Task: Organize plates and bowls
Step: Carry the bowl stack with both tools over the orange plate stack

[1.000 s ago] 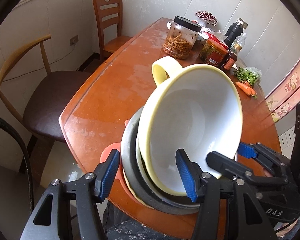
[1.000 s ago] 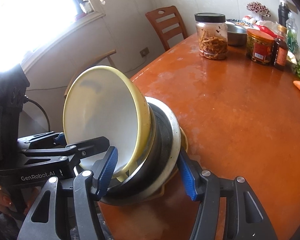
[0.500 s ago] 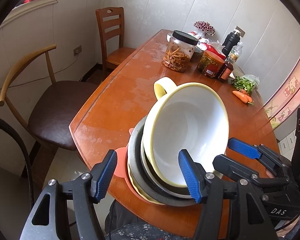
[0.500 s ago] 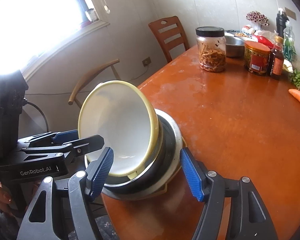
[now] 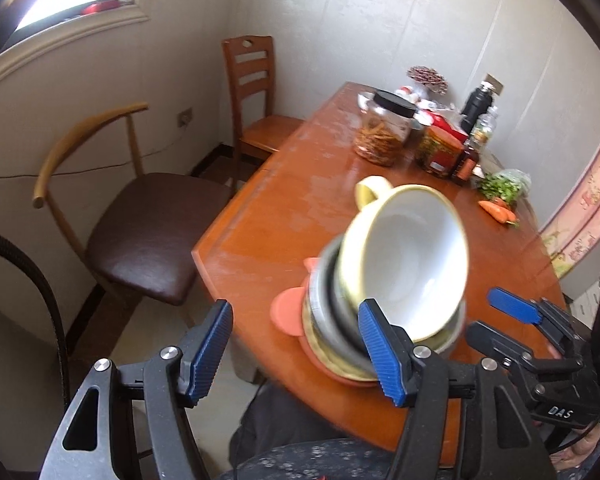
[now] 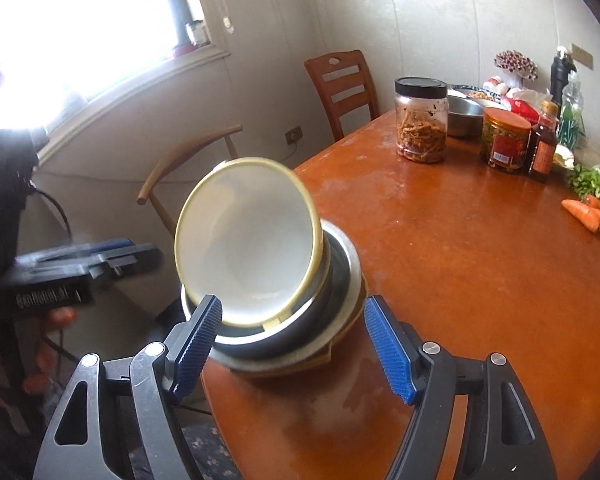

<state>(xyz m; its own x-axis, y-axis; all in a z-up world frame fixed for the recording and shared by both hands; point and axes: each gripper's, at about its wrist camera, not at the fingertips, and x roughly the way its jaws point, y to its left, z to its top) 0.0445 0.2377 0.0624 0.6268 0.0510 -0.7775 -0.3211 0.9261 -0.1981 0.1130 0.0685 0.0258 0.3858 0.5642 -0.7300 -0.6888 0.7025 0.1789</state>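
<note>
A stack of dishes stands at the near corner of the wooden table. On top a yellow bowl with a white inside and a handle lies tilted on its side; it also shows in the right wrist view. Under it sit a steel bowl, a yellowish plate and an orange plate. My left gripper is open and empty, drawn back from the stack. My right gripper is open and empty, its fingers either side of the stack's base but apart from it.
At the table's far end stand a black-lidded jar, a red-lidded jar, sauce bottles, a steel bowl, greens and carrots. Two chairs stand on the table's left side. The table shows bare wood mid-way.
Both grippers have pulled back and up from the stack, which now looks smaller and farther. The tilted yellow bowl stays on the stack. Both jaws stay open.
</note>
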